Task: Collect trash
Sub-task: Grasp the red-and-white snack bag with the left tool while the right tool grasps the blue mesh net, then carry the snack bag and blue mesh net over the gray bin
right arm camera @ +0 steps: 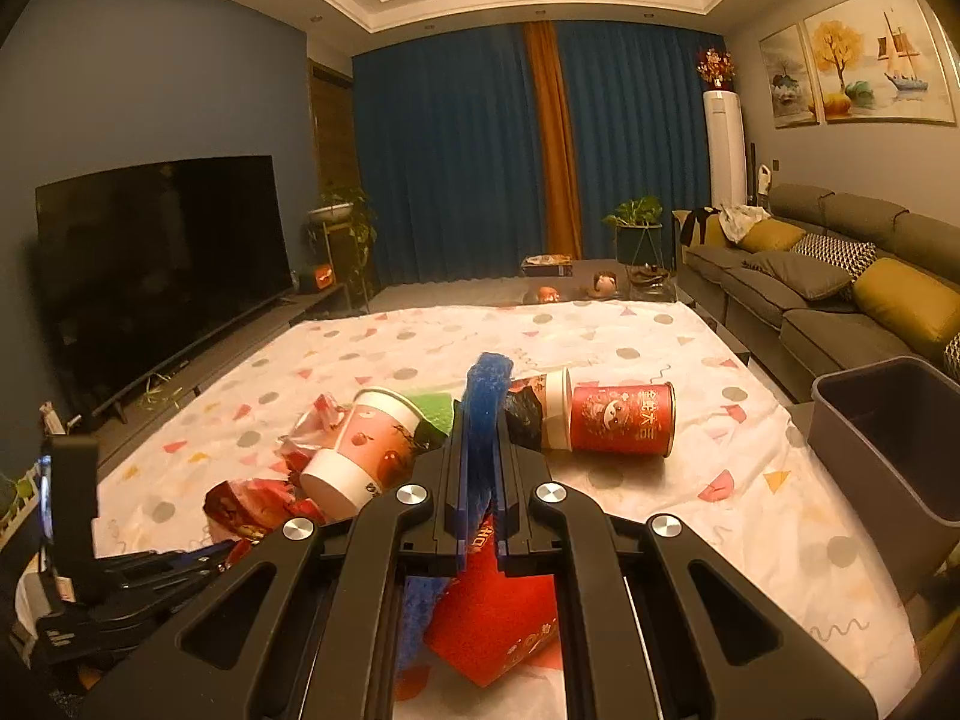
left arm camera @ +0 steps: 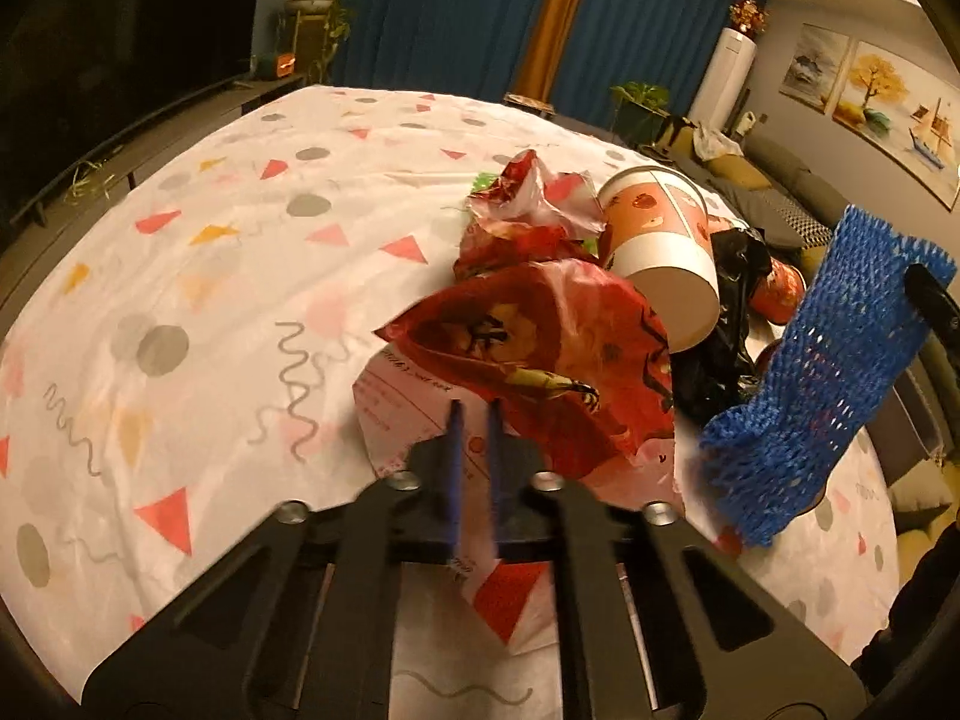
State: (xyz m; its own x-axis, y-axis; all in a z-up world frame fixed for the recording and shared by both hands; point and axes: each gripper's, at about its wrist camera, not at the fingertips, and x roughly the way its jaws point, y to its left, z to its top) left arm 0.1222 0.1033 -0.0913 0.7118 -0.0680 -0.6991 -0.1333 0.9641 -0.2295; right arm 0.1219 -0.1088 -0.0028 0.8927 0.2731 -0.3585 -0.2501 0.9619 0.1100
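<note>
left wrist view: left gripper clenched on the red wrapper mid-worktop, right wrist view: right gripper grasping the blue foam net, so i'd swing it over the bin off the worktop's right edge before releasing.

The red can lying near the cloth's right edge bears gold Chinese characters, too blurred to read surely. The red wrapper and the red packet carry print too small to read.
</note>
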